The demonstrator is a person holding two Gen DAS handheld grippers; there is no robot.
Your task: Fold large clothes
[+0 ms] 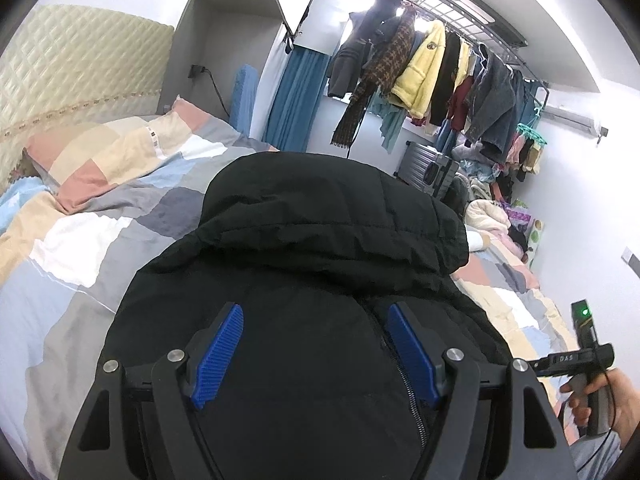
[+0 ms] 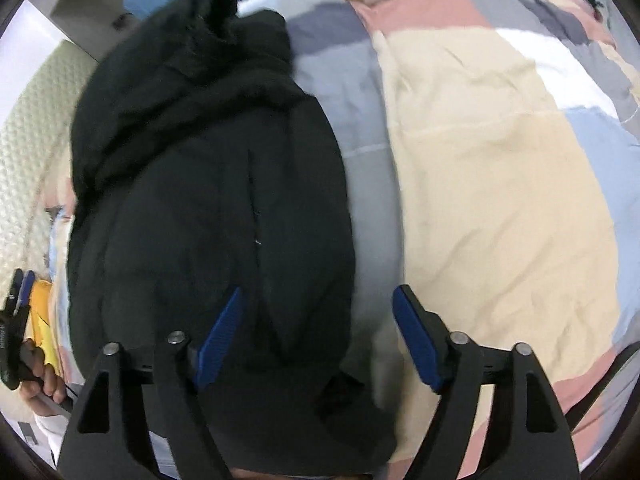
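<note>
A black hooded puffer jacket (image 1: 312,280) lies on the bed, hood toward the headboard, zipper running down its front. My left gripper (image 1: 316,312) is open, its blue pads (image 1: 218,354) spread just above the jacket's lower body, holding nothing. In the right wrist view the jacket (image 2: 200,200) fills the left half. My right gripper (image 2: 318,300) is open over the jacket's right edge, its left pad over the black fabric and its right pad (image 2: 416,344) over the quilt. The other gripper shows at the left edge (image 2: 16,320), and the right one shows in the left wrist view (image 1: 584,344).
The bed has a patchwork quilt (image 2: 500,180) in cream, grey, blue and pink, with a pillow (image 1: 100,156) by the quilted headboard (image 1: 72,68). A rack of hanging clothes (image 1: 440,72), a grey suitcase (image 1: 428,168) and piled garments (image 1: 492,204) stand beyond the bed.
</note>
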